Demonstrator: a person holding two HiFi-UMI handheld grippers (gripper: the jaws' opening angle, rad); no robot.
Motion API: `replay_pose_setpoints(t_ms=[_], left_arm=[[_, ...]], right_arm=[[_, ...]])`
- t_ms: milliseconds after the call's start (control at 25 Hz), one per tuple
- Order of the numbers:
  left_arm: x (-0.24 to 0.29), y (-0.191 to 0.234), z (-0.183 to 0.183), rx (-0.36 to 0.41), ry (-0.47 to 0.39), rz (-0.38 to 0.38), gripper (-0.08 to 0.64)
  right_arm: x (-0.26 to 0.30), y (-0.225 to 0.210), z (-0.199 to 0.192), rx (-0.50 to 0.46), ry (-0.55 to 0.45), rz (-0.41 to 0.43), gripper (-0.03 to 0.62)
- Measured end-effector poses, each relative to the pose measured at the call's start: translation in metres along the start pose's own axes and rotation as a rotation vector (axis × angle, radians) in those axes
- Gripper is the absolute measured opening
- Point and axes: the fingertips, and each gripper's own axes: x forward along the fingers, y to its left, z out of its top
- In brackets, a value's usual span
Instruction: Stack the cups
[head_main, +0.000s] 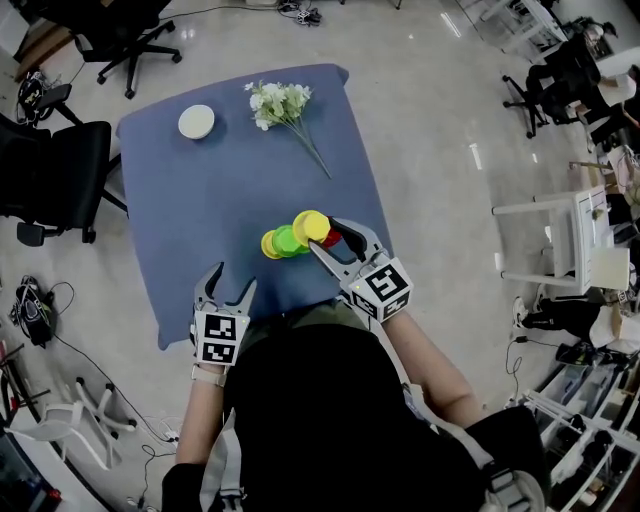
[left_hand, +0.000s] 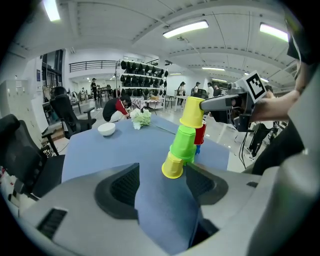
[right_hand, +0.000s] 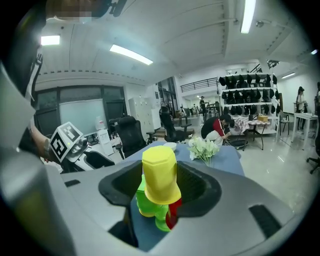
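The right hand-held gripper (head_main: 322, 232), nearer than the wide-open, empty left hand-held gripper (head_main: 232, 278), clasps the upright, upturned yellow cup (head_main: 311, 226) at its 10 o'clock, atop the cup stack (head_main: 286, 241) by the desk's (head_main: 220, 180) near edge.

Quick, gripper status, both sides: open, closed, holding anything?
Left gripper: open, nothing between its jaws.
Right gripper: closed on the top yellow cup, which sits over the green cups.

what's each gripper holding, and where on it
The right gripper grips the top yellow cup by its sides, upside down. The left gripper is open and empty.
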Motion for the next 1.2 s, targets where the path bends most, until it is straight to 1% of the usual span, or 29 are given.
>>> replay_pose_setpoints(t_ms=[280,400,480,560,680,800,880,960,1040,1120,1200], left_arm=[[0.007,-0.008,0.01,0.012,-0.007,-0.012,0.295],[0.01,-0.011,0.014,0.016,-0.011,-0.012,0.296],[0.012,-0.012,0.016,0.016,-0.015,-0.013,0.296],[0.013,-0.012,0.019,0.015,-0.022,-0.015,0.296],[0.011,-0.013,0.032,0.014,-0.054,-0.02,0.296],[0.008,-0.014,0.056,0.022,-0.115,-0.023,0.285],[0.004,-0.015,0.075,0.035,-0.165,-0.024,0.248],[-0.001,-0.016,0.094,0.031,-0.213,-0.024,0.197],[-0.008,-0.015,0.11,0.004,-0.255,-0.017,0.131],[-0.015,-0.013,0.128,-0.03,-0.323,-0.006,0.032],[-0.022,-0.013,0.146,-0.052,-0.386,0.0,0.011]], right_arm=[[-0.005,0.003,-0.002,-0.01,0.016,-0.002,0.213],[-0.006,0.004,-0.003,-0.011,0.027,0.012,0.215],[-0.007,0.005,-0.003,-0.007,0.034,0.027,0.256],[-0.01,0.007,-0.002,-0.008,0.037,0.04,0.261],[-0.021,0.005,0.005,-0.011,0.027,0.041,0.261],[-0.038,-0.006,0.019,-0.011,-0.004,0.007,0.255],[-0.051,-0.016,0.029,-0.012,-0.027,-0.023,0.209],[-0.063,-0.026,0.038,-0.013,-0.048,-0.052,0.177],[-0.075,-0.034,0.047,-0.012,-0.067,-0.081,0.148],[-0.088,-0.041,0.056,-0.011,-0.084,-0.111,0.118],[-0.099,-0.048,0.063,-0.011,-0.101,-0.138,0.095]])
